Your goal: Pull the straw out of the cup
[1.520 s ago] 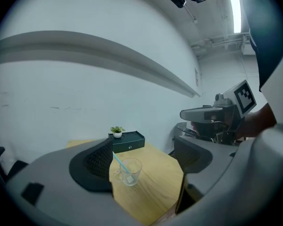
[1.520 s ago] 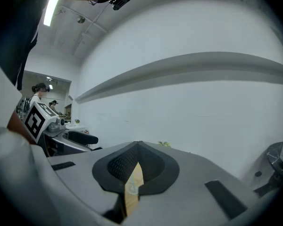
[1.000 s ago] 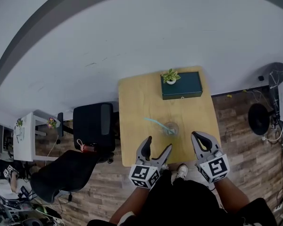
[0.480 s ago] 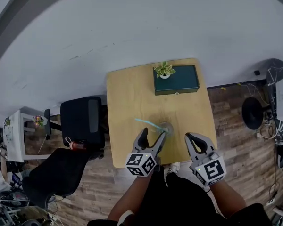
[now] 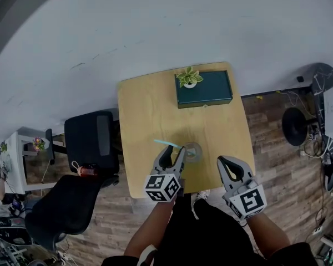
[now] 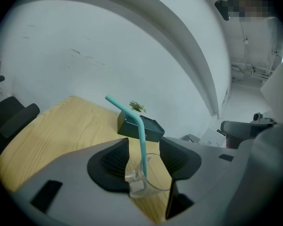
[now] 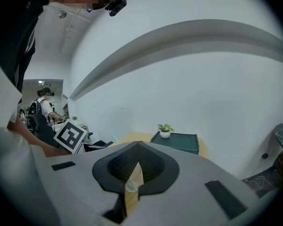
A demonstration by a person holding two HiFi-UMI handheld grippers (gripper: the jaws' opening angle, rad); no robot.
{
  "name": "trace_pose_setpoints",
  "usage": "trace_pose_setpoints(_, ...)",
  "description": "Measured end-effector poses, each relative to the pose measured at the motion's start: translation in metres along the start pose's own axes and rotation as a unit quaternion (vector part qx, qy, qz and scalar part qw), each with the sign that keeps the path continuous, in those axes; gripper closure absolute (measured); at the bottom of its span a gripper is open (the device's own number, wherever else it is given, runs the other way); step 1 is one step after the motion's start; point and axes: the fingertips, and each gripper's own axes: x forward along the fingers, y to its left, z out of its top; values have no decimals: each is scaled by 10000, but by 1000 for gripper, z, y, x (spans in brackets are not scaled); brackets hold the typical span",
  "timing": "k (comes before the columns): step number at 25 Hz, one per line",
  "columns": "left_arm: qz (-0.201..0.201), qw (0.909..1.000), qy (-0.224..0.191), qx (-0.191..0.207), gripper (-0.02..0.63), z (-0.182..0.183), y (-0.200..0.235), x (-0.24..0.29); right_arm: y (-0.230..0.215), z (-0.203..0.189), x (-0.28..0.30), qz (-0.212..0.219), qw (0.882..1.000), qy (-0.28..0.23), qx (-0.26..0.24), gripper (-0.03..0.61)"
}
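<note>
Two grippers hang over the near edge of the table (image 5: 144, 110). The left gripper (image 6: 144, 144) has its jaws spread, and the straw (image 6: 141, 138) rises between them, touched by neither pad. The right gripper (image 7: 133, 147) is held off to the side, its jaws pressed together on nothing.

The straw stands in the clear cup (image 6: 153, 175), just beyond the left jaw tips, with its bent top leaning away to the left.

Suggested handling: close on the straight shaft above the rim, lightly enough not to flatten it. Then draw along the shaft's own line, so that the cup, which looks light, is not tipped or dragged. The idle right gripper could steady the cup.

Only the left gripper view shows the straw centred in the gap and clear of both pads. The head view, where that gripper covers the lower shaft, instead places the cup toward the table's near edge. It also shows a green box (image 5: 208, 90) with a small plant (image 5: 188, 77) at the far edge, and a chair (image 5: 91, 143) to the left.
</note>
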Motion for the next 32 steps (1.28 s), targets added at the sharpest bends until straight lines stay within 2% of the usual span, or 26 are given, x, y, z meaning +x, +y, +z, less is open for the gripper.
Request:
trace_pose_setpoints(4, -53, 10000, 2, 26, 473, 0, 1, 5, 3, -1, 1, -7, 10000, 13, -5, 560)
trace_pose_setpoints(11, -152, 9998, -34, 77, 558, 8, 3, 4, 8, -4, 3, -26, 10000, 72, 12, 560)
trace_pose_setpoints(23, -451, 9987, -94, 238, 566, 23, -7, -6, 8, 5, 4, -175, 9998, -61, -19, 560)
trace_pose_setpoints(32, -528, 9968, -403, 444, 566, 61, -17, -30, 3, 22, 0, -313, 9990, -327, -25, 560)
